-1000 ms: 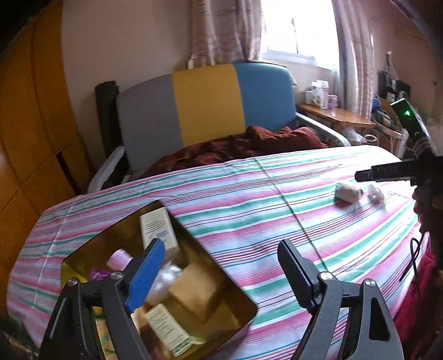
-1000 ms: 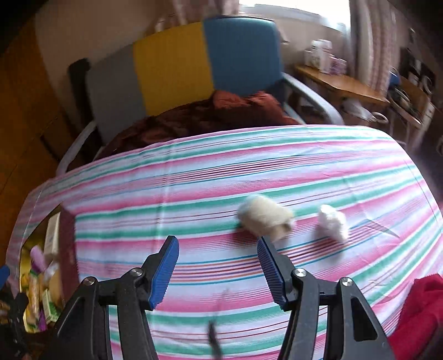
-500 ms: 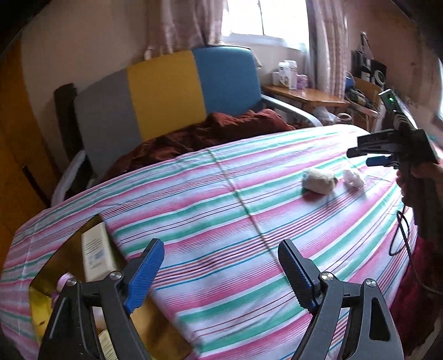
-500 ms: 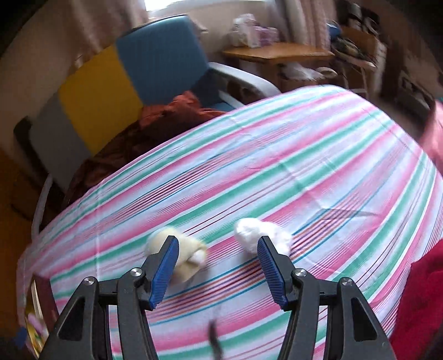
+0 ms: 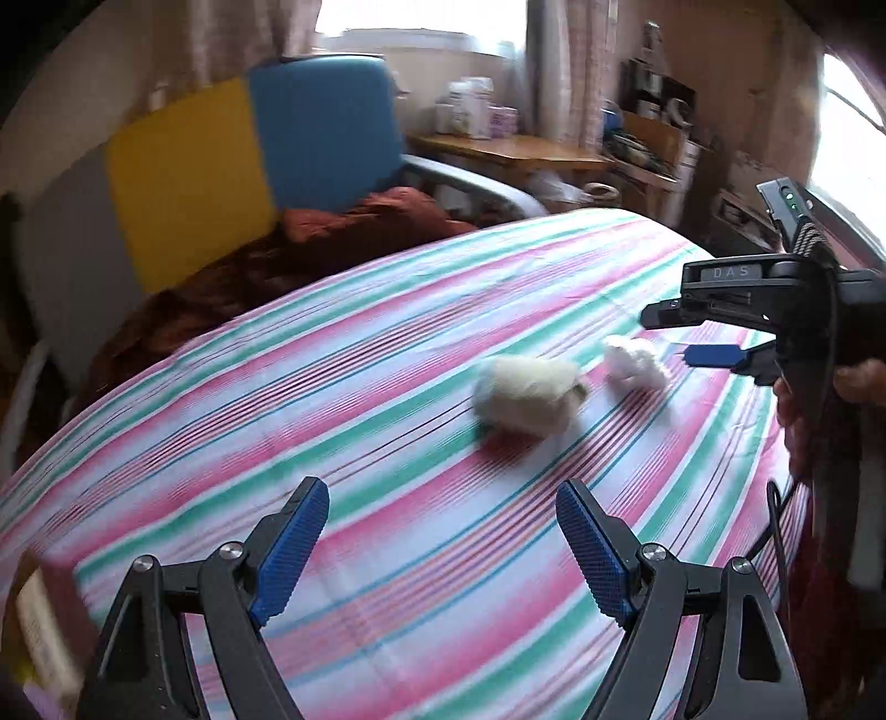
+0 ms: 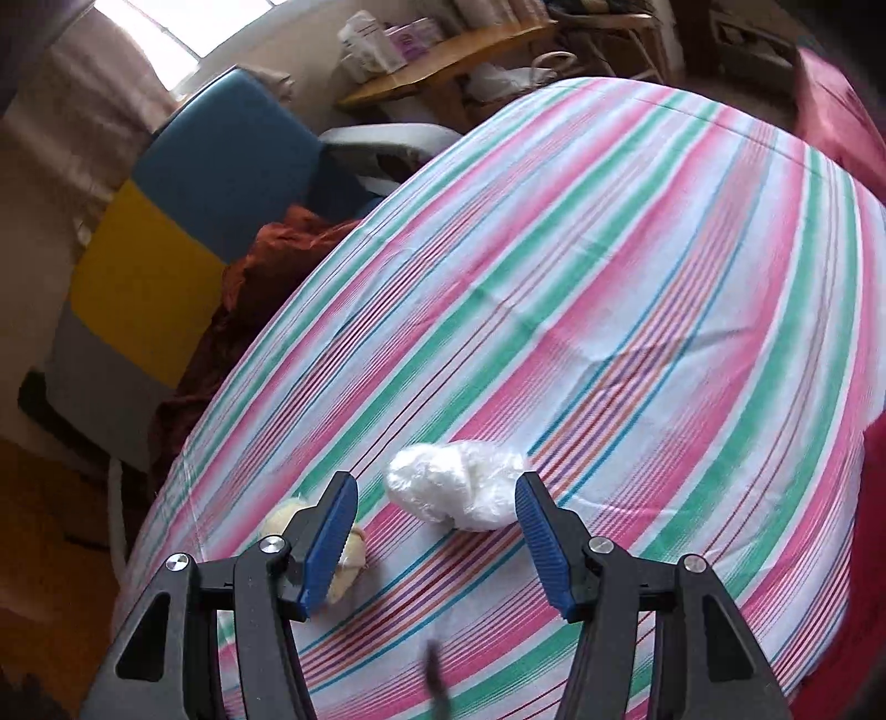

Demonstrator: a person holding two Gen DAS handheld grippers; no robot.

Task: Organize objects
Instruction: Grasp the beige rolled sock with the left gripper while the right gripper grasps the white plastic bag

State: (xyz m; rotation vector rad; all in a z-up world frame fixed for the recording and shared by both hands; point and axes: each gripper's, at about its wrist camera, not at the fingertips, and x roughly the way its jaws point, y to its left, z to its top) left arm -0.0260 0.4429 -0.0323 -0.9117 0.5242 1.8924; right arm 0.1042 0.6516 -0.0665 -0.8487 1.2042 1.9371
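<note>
I had swung both grippers away from the box toward two bundles on the striped cloth (image 6: 637,266). My right gripper (image 6: 437,526) hung half-open around the white bundle (image 6: 454,487), pads clear; the cream bundle (image 5: 526,399) lay beside it. My left gripper (image 5: 440,545) gaped wide, empty.

Bright window (image 5: 421,22) behind tricolour chair (image 5: 221,166)

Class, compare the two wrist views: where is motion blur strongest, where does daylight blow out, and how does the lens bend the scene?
Left wrist view: cream bundle and striped cloth smeared by motion; window blown out. Right wrist view: plastic-wrapped wad fairly sharp, edges blurred; fisheye bulges the cloth's stripes.
</note>
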